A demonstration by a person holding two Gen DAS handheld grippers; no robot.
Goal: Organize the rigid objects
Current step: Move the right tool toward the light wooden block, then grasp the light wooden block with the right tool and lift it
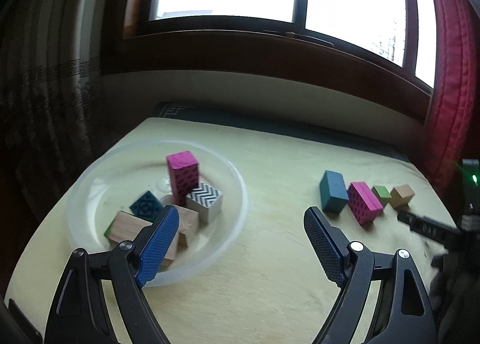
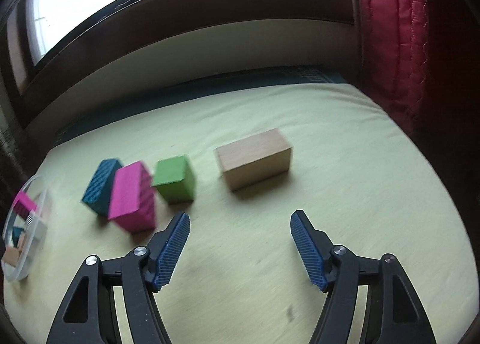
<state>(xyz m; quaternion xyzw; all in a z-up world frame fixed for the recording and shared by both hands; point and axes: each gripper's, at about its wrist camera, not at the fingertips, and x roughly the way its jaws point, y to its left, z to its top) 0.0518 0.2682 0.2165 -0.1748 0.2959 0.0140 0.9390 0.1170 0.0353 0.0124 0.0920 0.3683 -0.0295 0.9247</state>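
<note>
Landmark: the clear round plastic bowl (image 1: 228, 182), sitting on the pale yellow-green cloth-covered desk (image 1: 270, 254).

Inside the bowl: a magenta rectangular wooden block with black dots (image 1: 182, 177) stands upright near the centre. Leaning against its base is a white block with a black zigzag pattern (image 1: 206, 200). A dark teal block with a printed geometric motif (image 1: 146, 206) lies on the near side of the magenta block. Plain natural-wood blocks (image 1: 127, 227) lie at the bowl's near rim, one showing a green end face.

Outside the bowl, well apart from it, four blocks form a row on the desk. Nearest the bowl is a blue rectangular block with ribbed side (image 2: 102, 185), touching a magenta dotted rectangular block (image 2: 132, 195). Then a green cube-like block (image 2: 175, 179). Farthest from the bowl, with a gap, lies a plain light-wood rectangular block (image 2: 255, 158) on its long face.

Left claw (image 1: 240, 242): blue textured pads spread wide, nothing between them; its left pad overlaps the bowl's near rim in view.

Right claw (image 2: 240, 248): likewise spread wide and empty, held over bare desk on the near side of the row, roughly facing the gap between the green and light-wood blocks. Edges of the blocks are motion-blurred in the right wrist view.
</note>
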